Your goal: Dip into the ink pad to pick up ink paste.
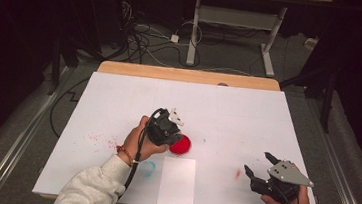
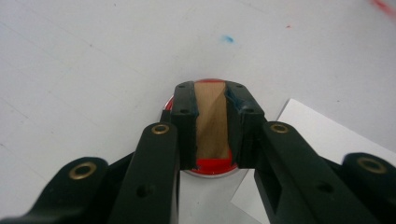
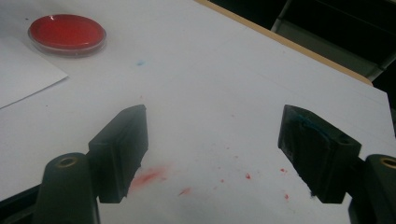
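Block [image 2: 211, 122] above red dish [image 2: 212, 164], clamped.

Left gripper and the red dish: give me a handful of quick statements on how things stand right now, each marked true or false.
1. The left gripper is shut on a wooden block. True.
2. The wooden block hangs over the red dish. True: in the left gripper view red shows below and past the block.
3. The right gripper holds a second block. False: its jaws stand wide apart with nothing between them, above red smears on the white sheet.
4. The red dish sits on the small paper rectangle. False: it lies beside the rectangle's far edge, on the white sheet.
5. The dish holds blue paint. False: its contents are red.
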Available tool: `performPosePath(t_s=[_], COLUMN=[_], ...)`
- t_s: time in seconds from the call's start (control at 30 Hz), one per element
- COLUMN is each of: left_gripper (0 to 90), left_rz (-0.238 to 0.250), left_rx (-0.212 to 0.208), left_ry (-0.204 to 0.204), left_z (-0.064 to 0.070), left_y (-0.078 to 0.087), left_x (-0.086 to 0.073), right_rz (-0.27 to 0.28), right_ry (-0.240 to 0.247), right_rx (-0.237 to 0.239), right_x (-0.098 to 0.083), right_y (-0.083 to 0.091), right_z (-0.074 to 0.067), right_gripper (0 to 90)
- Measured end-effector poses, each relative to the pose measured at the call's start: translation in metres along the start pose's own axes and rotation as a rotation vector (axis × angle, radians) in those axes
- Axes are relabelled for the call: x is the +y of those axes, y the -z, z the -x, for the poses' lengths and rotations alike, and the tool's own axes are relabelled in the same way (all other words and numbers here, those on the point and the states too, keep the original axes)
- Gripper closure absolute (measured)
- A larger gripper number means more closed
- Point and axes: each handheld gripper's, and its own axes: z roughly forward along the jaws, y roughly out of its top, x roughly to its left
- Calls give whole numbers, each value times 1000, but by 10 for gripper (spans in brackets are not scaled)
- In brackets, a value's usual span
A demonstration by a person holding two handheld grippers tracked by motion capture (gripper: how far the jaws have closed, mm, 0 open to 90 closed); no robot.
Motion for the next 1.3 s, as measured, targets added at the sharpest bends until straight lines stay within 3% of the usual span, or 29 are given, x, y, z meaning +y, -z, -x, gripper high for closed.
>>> performPosePath(t_s=[0.43, 0.73, 0.9, 1.3], left_gripper=[734, 733, 734, 733], left_rz=[47, 42, 19, -89], left_rx=[-11, -7, -7, -39], left_ry=[-24, -61, -53, -29], left_z=[11, 18, 14, 4], left_y=[22, 29, 18, -28], left_x=[5, 6, 3, -5], right_rz=[1, 4, 0, -8], right_ry=[9, 4, 5, 8], right_rx=[10, 9, 12, 16], right_x=[-2, -1, -1, -2], right_y=[0, 1, 0, -1], right_z=[0, 0, 0, 0], right_gripper=[243, 243, 243, 243])
